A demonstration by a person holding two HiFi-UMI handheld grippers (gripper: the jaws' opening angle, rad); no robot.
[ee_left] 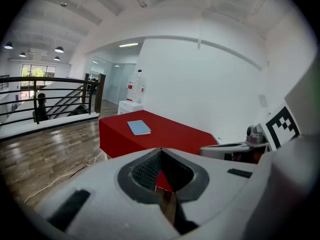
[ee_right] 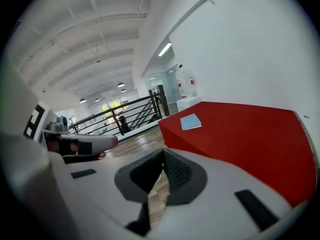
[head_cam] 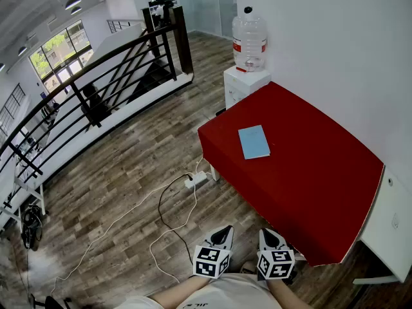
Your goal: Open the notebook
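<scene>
Closest to you are your two claws, held low in front of your body and side by side. Your left claw (head_cam: 224,232) has its two jaws shut together, tip to tip, with nothing between them. Your right claw (head_cam: 267,233) is just beside it, and its jaws are pressed together too, with nothing in them. Both claws point a little down and toward the table, but they are well apart from it and touch nothing.

Under the claws is the wood floor (head_cam: 129,172). A white cord (head_cam: 129,212) and a black cord curl across it to a power strip (head_cam: 196,180) near the table's corner.

Next comes the red table (head_cam: 315,179), which stands against the white wall (head_cam: 335,50). The notebook (head_cam: 253,141) lies flat on the red top, nearer the far left corner than the middle. It is light blue and its cover is closed. Nothing else is on the table.

Past the table's far corner stands a small white cabinet (head_cam: 243,85) with a big water bottle (head_cam: 250,42) on top.

Farther off to the left is a black railing (head_cam: 96,85), and behind that are bright windows (head_cam: 59,47).
</scene>
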